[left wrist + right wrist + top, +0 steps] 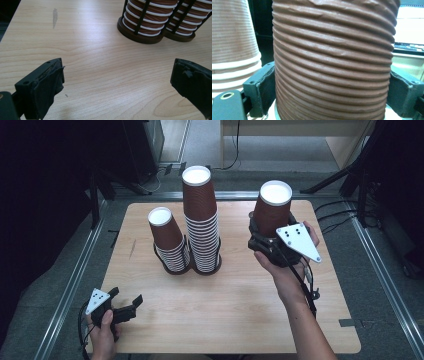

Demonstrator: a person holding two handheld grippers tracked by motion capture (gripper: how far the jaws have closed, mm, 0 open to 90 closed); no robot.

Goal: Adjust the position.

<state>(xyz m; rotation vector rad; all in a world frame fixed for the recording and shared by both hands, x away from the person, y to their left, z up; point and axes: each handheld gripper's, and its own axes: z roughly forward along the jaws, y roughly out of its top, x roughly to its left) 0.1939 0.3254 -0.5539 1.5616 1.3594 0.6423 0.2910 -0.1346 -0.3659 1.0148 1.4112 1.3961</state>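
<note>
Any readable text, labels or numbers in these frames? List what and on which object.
None readable.
Brown ribbed paper cup in the right gripper: no print.
Two stacks of brown ribbed paper cups in black wire holders: no print.
Grey three-cornered plate: only holes, no text.
Light wooden table: no marks that read as text.

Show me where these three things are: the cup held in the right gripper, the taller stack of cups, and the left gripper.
held cup (271,215), high view, on its ribbed brown wall.
taller stack of cups (200,222), high view, on the side of the stack.
left gripper (117,82), left gripper view, midway between its two open jaws.
</note>
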